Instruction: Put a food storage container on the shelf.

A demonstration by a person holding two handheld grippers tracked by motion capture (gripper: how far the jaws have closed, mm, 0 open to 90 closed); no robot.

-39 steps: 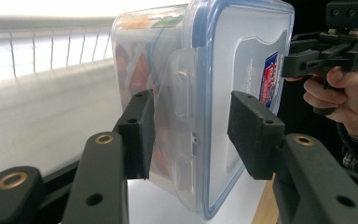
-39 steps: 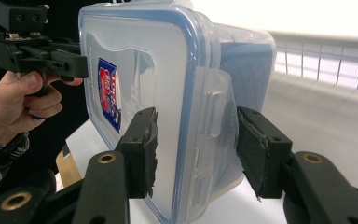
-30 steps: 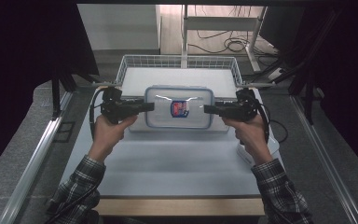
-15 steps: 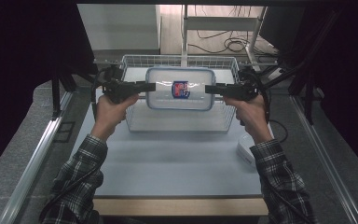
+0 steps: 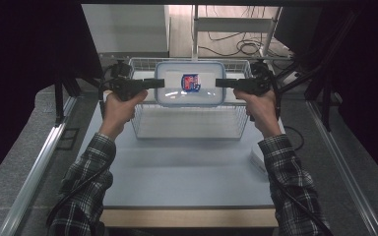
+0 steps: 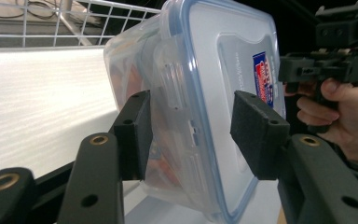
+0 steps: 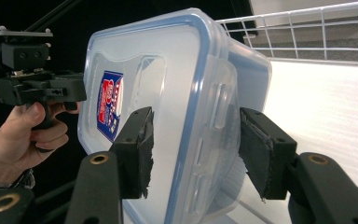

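Note:
A clear plastic container [image 5: 189,93] with a blue-rimmed lid and a red and blue label [image 5: 190,81] hangs in the air over the white wire basket [image 5: 187,129]. My left gripper [image 5: 158,82] is shut on its left end and my right gripper [image 5: 220,82] on its right end. In the left gripper view the pads [image 6: 135,135] clamp the container [image 6: 200,70] across lid and base, the gripper [image 6: 191,135] squeezing its side latch. The right gripper view shows that gripper [image 7: 193,149] holding the opposite end of the container [image 7: 168,70] the same way.
The basket stands at the far side of the pale blue table [image 5: 177,172]. A white flat object [image 5: 257,160] lies at the table's right edge. Metal frame rails [image 5: 39,162] run along both sides. Cables lie on the floor beyond.
Both grippers have lifted the container off the table and carried it up and away from the person. It now hangs over the wire basket.

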